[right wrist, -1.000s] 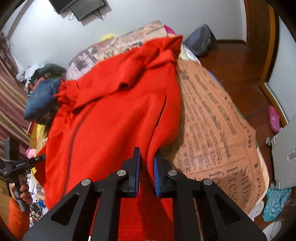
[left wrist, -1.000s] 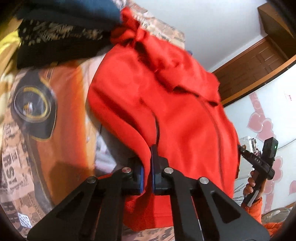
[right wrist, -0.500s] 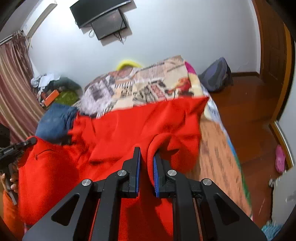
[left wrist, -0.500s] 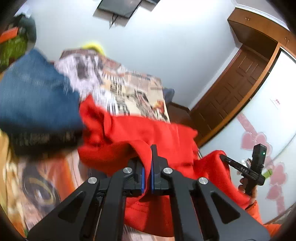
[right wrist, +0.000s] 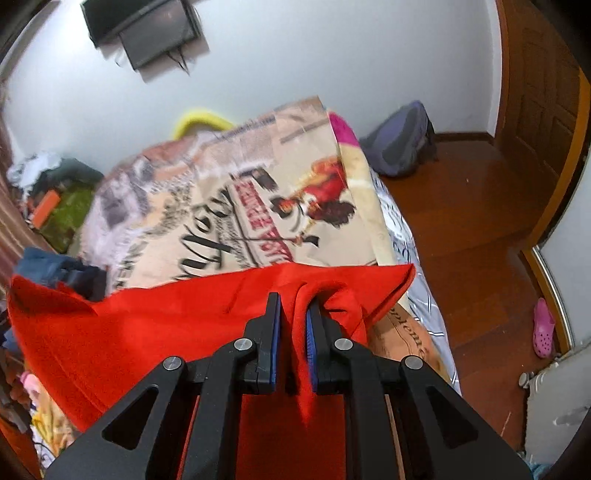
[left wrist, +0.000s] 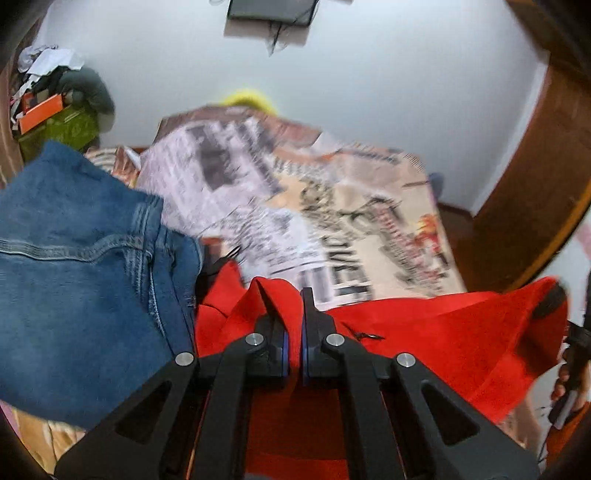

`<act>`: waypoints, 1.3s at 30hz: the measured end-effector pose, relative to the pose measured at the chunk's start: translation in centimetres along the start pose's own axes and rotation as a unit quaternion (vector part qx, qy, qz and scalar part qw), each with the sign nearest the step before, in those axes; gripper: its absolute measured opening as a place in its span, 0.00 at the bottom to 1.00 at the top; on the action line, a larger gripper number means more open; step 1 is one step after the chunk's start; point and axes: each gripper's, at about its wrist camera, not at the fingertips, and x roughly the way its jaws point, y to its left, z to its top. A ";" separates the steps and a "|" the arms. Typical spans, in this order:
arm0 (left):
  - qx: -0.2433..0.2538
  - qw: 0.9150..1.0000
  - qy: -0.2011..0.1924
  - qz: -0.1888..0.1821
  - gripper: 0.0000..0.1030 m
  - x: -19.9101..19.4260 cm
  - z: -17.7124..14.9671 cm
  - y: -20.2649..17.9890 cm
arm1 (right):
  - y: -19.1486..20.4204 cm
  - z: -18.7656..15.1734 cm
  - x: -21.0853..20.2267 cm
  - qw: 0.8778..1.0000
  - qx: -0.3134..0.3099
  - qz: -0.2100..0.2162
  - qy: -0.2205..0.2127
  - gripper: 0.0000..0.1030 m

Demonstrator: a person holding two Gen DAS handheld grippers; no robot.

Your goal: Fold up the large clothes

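- Left gripper clenched on a bunched edge of the red fleece garment, probably to hold one end taut
- Right gripper clamped on a rolled fold of the same garment, likely for an even spread
- Held stretched between the two grippers, above the near part of the newsprint-patterned bedspread
- Counted: two grippers, one red garment, one pair of blue jeans just left of it, one wall-mounted TV, one backpack on the floor, one pink clog
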 end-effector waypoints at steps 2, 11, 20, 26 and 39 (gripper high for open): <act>0.007 1.000 0.017 0.016 0.03 2.0 -0.3 0.5 | -0.5 0.1 0.6 1.000 0.005 0.010 0.003 0.11; 0.070 0.996 0.030 0.043 0.23 1.3 -1.8 -1.3 | 0.4 0.6 -1.7 1.000 -0.020 0.006 0.012 0.18; 0.103 0.994 -0.028 0.038 0.66 -5.6 -1.8 -4.0 | 1.9 0.0 -8.7 0.997 -0.045 0.040 -0.044 0.52; 0.148 0.988 -0.024 0.019 0.82 -8.3 -4.4 -5.9 | 4.1 -2.3 -10.7 0.994 -0.102 0.022 -0.040 0.52; 0.157 0.983 0.094 0.000 0.83 -2.8 -10.7 -6.4 | 7.1 -9.6 -6.2 0.981 -0.190 0.004 0.050 0.52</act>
